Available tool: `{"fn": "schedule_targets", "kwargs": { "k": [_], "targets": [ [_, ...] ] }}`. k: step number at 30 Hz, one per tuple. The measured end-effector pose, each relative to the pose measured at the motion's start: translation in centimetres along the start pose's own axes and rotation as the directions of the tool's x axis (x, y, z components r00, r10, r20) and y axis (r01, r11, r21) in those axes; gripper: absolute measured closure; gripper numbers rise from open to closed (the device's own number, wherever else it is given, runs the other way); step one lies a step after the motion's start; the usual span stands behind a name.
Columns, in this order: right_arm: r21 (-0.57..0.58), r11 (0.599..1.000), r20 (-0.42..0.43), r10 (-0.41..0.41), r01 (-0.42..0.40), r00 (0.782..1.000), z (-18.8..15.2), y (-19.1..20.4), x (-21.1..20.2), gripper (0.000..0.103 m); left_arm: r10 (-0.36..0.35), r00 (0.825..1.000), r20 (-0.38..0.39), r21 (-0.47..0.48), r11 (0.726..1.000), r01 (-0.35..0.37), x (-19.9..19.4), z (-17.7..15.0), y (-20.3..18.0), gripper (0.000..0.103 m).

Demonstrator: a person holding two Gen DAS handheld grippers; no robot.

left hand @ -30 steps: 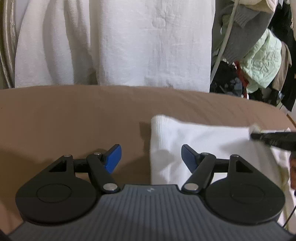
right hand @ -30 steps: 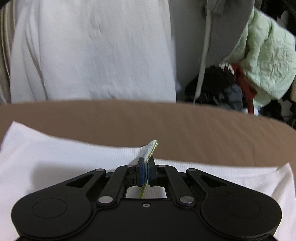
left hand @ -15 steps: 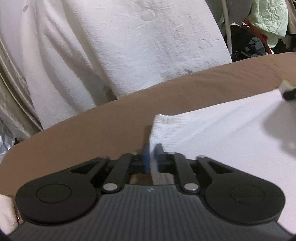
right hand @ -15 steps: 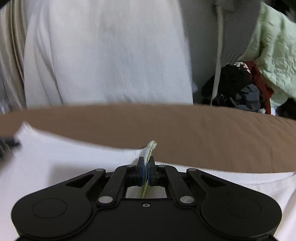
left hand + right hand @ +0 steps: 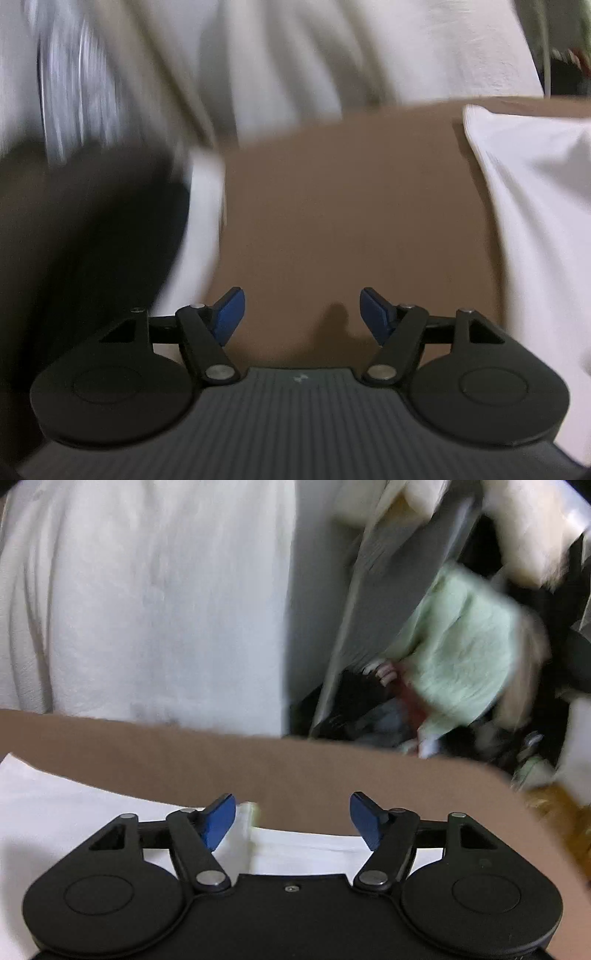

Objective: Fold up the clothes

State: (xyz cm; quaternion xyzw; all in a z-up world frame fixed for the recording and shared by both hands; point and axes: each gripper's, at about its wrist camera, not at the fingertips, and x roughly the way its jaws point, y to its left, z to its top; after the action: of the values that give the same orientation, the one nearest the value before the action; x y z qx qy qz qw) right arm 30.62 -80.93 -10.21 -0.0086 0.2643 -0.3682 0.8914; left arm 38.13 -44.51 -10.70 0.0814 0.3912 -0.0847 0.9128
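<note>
A folded white garment (image 5: 535, 206) lies on the brown table (image 5: 351, 221), to the right in the left wrist view. My left gripper (image 5: 302, 314) is open and empty over bare table, left of the garment. In the right wrist view the same white garment (image 5: 74, 812) lies under my right gripper (image 5: 291, 819), which is open. A small fold of cloth with a greenish tag (image 5: 249, 814) lies between its blue pads, nearer the left pad (image 5: 219, 821), loose.
A white sheet (image 5: 147, 609) hangs behind the table. A pile of clothes, with a pale green piece (image 5: 469, 653), sits at the back right. A blurred dark shape (image 5: 92, 240) and a white object (image 5: 203, 206) are at the table's left edge.
Both grippers have opened and let go of the white garment. The left gripper has swung left, away from the garment's corner. The right gripper has shifted slightly right.
</note>
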Motion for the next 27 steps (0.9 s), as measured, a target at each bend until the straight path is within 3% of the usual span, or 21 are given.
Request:
{"fn": "schedule_targets", "kwargs": {
  "k": [3, 5, 8, 11, 14, 18, 20, 21, 27],
  "targets": [
    [-0.017, 0.985, 0.012, 0.17, -0.17, 0.985, -2.1, -0.6, -6.3, 0.02, 0.067, 0.998, -0.015, -0.057, 0.996, -0.068, -3.4, -2.6, 2.8, 0.031],
    [-0.012, 0.962, -0.035, 0.271, -0.272, 0.962, -3.7, -0.8, -9.9, 0.02, 0.112, 0.993, -0.027, -0.094, 0.989, -0.114, -5.7, -4.3, 4.6, 0.019],
    [0.022, 0.896, -0.088, 0.443, -0.443, 0.892, -6.6, -0.5, -15.3, 0.02, 0.169, 0.985, -0.046, -0.145, 0.974, -0.174, -9.1, -6.8, 7.3, 0.019],
    [0.057, 0.834, -0.119, 0.552, -0.549, 0.825, -9.8, 1.6, -19.4, 0.02, 0.135, 0.99, -0.049, -0.149, 0.979, -0.141, -11.5, -8.5, 8.6, 0.016],
    [0.068, 0.751, -0.174, 0.658, -0.657, 0.733, -11.9, 4.6, -22.1, 0.02, 0.101, 0.994, -0.051, -0.154, 0.982, -0.108, -13.8, -10.2, 10.0, 0.005],
    [0.056, 0.683, -0.192, 0.723, -0.728, 0.664, -13.7, 8.8, -26.5, 0.02, 0.056, 0.996, -0.068, -0.192, 0.979, -0.068, -16.0, -13.1, 12.6, 0.009],
    [0.056, 0.651, -0.191, 0.751, -0.757, 0.632, -14.3, 10.3, -28.9, 0.02, 0.042, 0.995, -0.089, -0.279, 0.958, -0.066, -15.8, -14.4, 15.2, 0.025],
    [0.044, 0.639, -0.193, 0.76, -0.768, 0.621, -14.7, 11.0, -30.0, 0.02, 0.035, 0.994, -0.099, -0.321, 0.945, -0.065, -15.8, -15.1, 16.6, 0.027],
    [-0.014, 0.604, -0.239, 0.772, -0.797, 0.589, -17.7, 14.4, -36.0, 0.02, -0.019, 0.988, -0.153, -0.559, 0.826, -0.07, -15.3, -19.2, 24.4, 0.026]
  ]
}}
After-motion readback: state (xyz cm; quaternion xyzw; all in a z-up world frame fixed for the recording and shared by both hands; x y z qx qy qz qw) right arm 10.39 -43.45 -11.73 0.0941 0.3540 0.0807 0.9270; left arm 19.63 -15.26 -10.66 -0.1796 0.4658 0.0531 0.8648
